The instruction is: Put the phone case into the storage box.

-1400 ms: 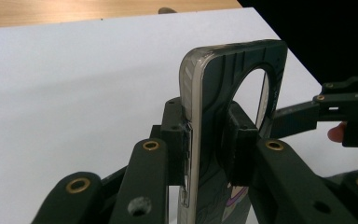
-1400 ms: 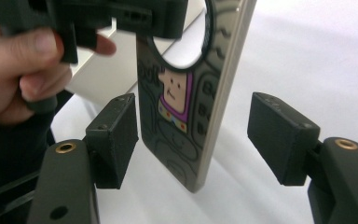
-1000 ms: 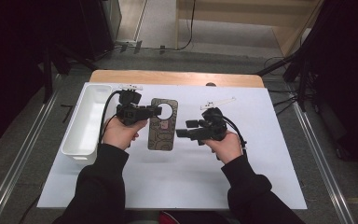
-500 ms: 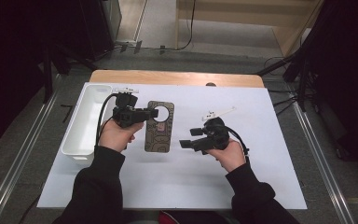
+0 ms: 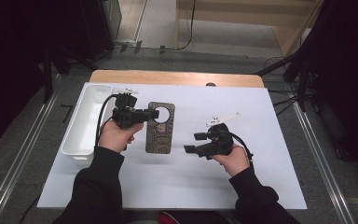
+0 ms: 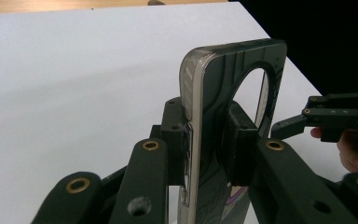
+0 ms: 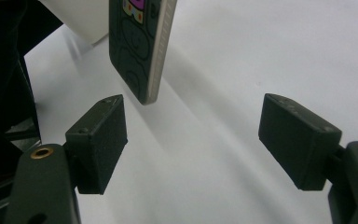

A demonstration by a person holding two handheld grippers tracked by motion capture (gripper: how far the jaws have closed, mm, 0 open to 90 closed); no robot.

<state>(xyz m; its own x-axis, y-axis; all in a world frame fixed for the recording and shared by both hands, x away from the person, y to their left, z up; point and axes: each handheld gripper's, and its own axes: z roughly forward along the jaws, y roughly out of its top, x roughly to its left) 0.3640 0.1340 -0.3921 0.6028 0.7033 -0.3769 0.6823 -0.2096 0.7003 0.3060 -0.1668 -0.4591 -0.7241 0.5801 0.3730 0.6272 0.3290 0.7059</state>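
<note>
White sheeting (image 5: 261, 186) is covering the table, with a white bin (image 5: 81, 126) sitting at its left edge. I'm clamping the phone case (image 5: 161, 128) in my left gripper (image 5: 151, 113), holding it off the sheet beside the bin. My right gripper (image 5: 191, 142) is hanging near the case's lower end, its jaws having just been opening, nothing between them.

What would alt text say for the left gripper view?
Two black jaws of the left gripper clamp an upright phone case with a round cutout near its top, above a white table. At far right, the right gripper points toward it, held in a hand.
</note>
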